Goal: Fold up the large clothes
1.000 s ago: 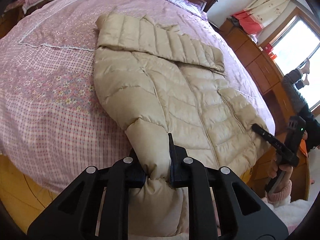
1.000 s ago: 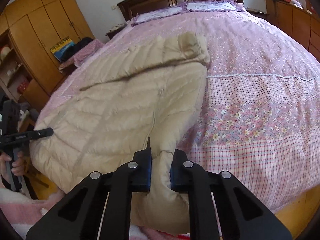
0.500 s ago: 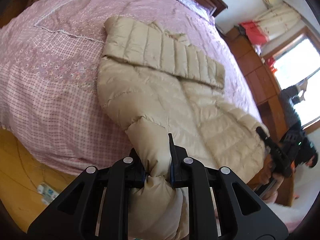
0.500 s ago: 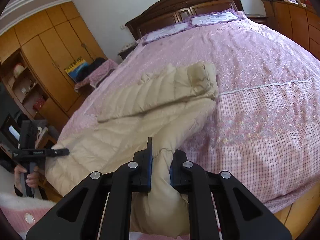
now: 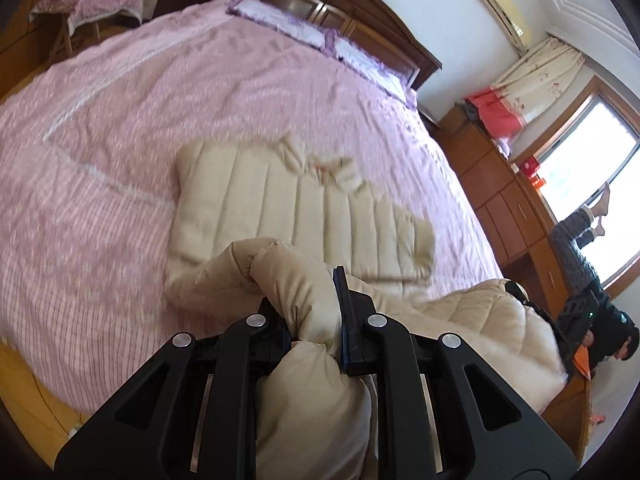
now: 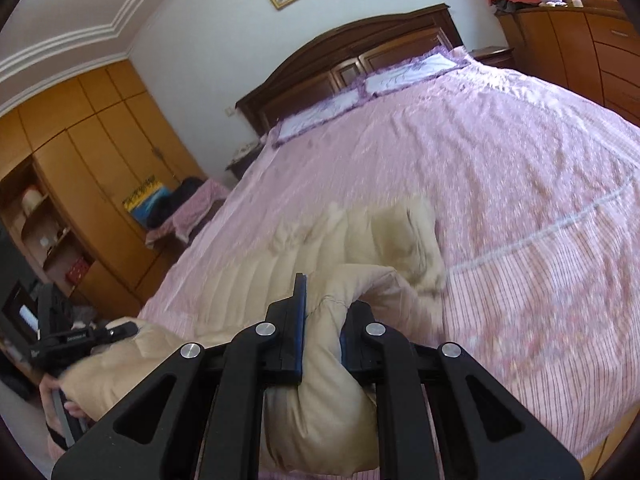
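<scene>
A bedroom with white walls holds a wide bed covered by a pink floral-and-check bedspread (image 5: 248,92), backed by a dark wooden headboard (image 6: 348,52). At the far left of the right wrist view stand orange-brown wooden wardrobes (image 6: 92,152) with open shelves. On the spread lies a beige quilted down jacket (image 5: 304,216), its far part flat on the bed with a folded-over panel, its near part raised off the bed.

The left gripper (image 5: 312,332) has its black fingers clamped on a puffy fold of the beige jacket, the padding bulging between and below the blue-edged pads. To the right of it in the same view, the lifted hem billows up toward the right gripper (image 5: 532,312), whose black body shows at the jacket's far edge. Beyond that, wooden cabinets run under a bright window with a cream curtain (image 5: 532,76).

In the right wrist view, the left gripper (image 6: 100,334) shows at the left edge, pinching the jacket's raised corner, while the right gripper (image 6: 324,336) is closed on a thick roll of the same jacket (image 6: 280,272). The pink bedspread (image 6: 520,184) stretches away to the right.
</scene>
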